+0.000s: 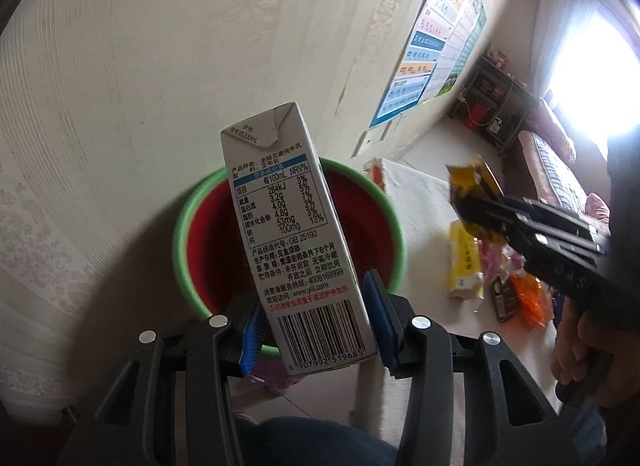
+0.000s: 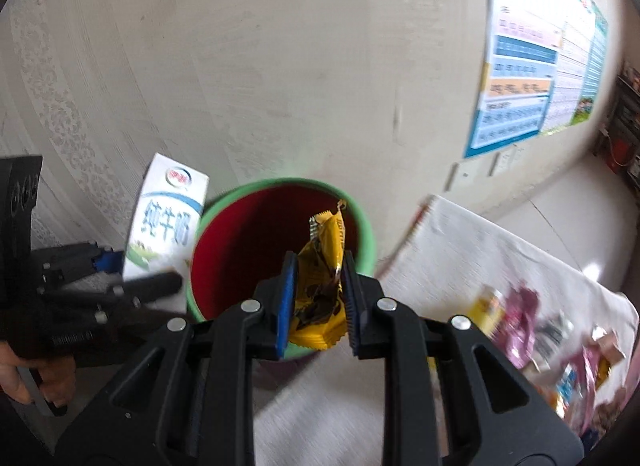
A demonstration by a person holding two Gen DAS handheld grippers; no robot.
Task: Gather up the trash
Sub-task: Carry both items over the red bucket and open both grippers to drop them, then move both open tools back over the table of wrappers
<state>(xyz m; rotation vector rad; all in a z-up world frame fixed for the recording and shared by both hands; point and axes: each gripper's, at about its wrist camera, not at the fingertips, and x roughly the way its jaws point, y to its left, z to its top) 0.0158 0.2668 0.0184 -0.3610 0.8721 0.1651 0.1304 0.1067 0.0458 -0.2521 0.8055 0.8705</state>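
Clamping a grey milk carton, the left hand-held gripper mirrors the right hand-held gripper, pinching a crumpled yellow wrapper.

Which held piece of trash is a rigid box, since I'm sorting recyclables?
The milk carton in the left gripper: white, printed, boxy. The right gripper holds a crumpled yellow wrapper.

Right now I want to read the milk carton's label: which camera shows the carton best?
The left wrist view: the milk carton fills the centre, sharp, its nutrition panel and barcode legible, clamped in the left gripper. The right wrist view shows only its blurred front face at the left.
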